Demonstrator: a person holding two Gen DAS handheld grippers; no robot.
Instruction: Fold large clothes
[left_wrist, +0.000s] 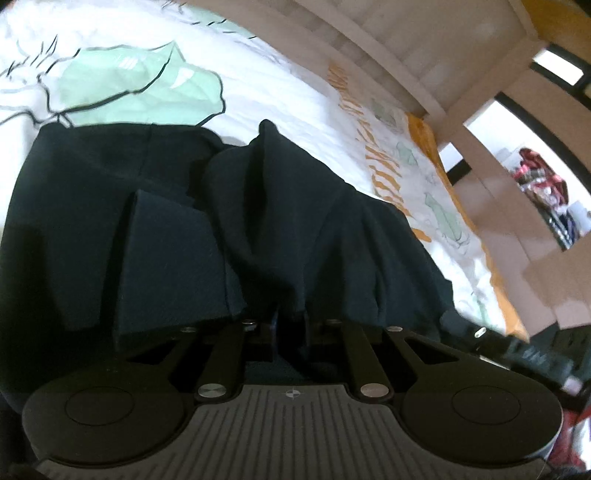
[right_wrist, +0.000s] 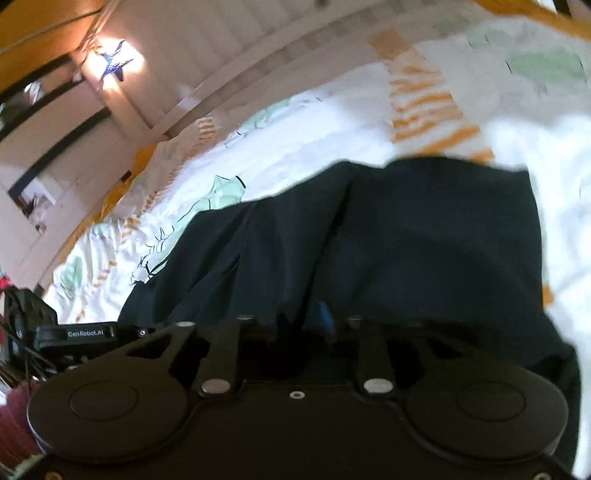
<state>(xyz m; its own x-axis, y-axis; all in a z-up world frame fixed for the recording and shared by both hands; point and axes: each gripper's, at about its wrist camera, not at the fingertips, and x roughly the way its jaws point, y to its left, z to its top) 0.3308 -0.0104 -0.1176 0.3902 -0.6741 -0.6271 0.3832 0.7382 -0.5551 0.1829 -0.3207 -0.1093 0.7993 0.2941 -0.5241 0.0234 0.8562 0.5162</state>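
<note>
A large dark navy garment (left_wrist: 229, 206) lies on a bed, bunched in folds; it also shows in the right wrist view (right_wrist: 406, 240). My left gripper (left_wrist: 290, 321) is shut on a near edge of the garment, cloth pinched between its fingers and rising in a ridge. My right gripper (right_wrist: 306, 325) is shut on another near edge of the same garment; its fingertips are buried in the dark cloth. The left gripper's body (right_wrist: 74, 334) shows at the left edge of the right wrist view.
The bed cover (left_wrist: 258, 85) is white with green and orange prints. A pale wall and headboard (left_wrist: 406, 55) run behind the bed. A window (left_wrist: 535, 192) is at the right. Clutter and cables (right_wrist: 18, 332) sit at the bed's left side.
</note>
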